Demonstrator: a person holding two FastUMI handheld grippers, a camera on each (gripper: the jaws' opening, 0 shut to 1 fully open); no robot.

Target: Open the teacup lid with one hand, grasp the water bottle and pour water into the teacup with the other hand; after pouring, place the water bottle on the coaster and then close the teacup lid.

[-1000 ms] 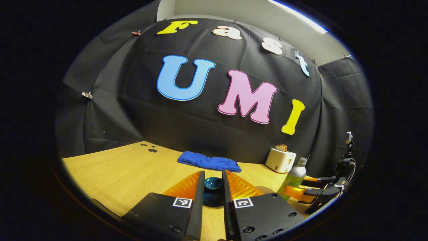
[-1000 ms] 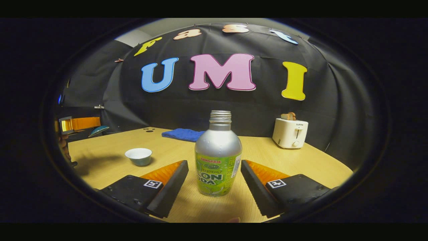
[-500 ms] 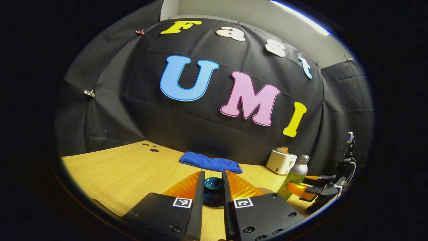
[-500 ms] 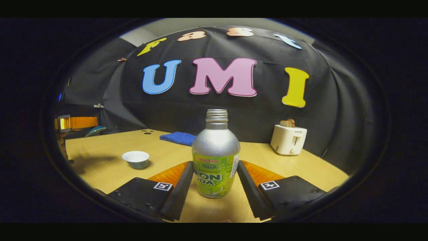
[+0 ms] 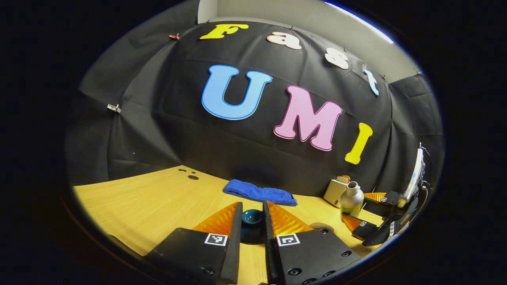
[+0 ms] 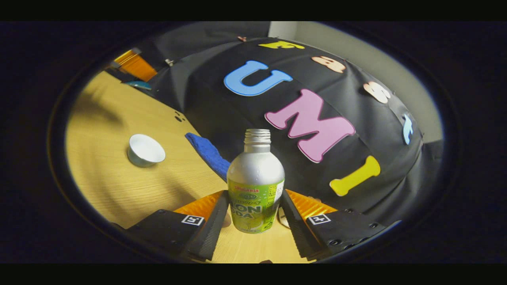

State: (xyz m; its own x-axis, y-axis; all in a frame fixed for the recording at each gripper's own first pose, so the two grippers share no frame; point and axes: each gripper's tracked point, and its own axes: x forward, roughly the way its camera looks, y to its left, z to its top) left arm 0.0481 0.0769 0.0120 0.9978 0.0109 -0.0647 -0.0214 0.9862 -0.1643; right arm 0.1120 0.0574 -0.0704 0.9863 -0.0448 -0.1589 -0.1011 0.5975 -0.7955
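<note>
We see the wooden table (image 5: 150, 202) first, spreading wide under both cameras. At its far edge, against the wall, a folded blue towel (image 5: 259, 193) lies flat, and in the right gripper view the same towel sits just behind the bottle's left shoulder. To the right of the towel in the left gripper view stands a white toaster (image 5: 334, 190), partly hidden by the water bottle (image 5: 351, 199) in front of it. A few dark round holes (image 5: 191, 174) mark the far left of the tabletop.

In the right gripper view the water bottle (image 6: 256, 182) stands uncapped between the fingers of the right gripper (image 6: 253, 215); both dark pads press on its green label, so we take the bottle as clamped. The view is tilted, and the table slopes away to the left. The white teacup (image 6: 145, 149) sits open on the wood, well apart from the bottle, to its left and farther off.

In the left gripper view the left gripper (image 5: 252, 227) has its fingers drawn close on the dark teal lid (image 5: 252, 221), whose knob shows in the narrow gap between them. A round coaster (image 5: 321, 226) peeks out just beyond the right finger. Top left in the right gripper view, the left gripper holds the lid (image 6: 138, 84) above the table.
</note>
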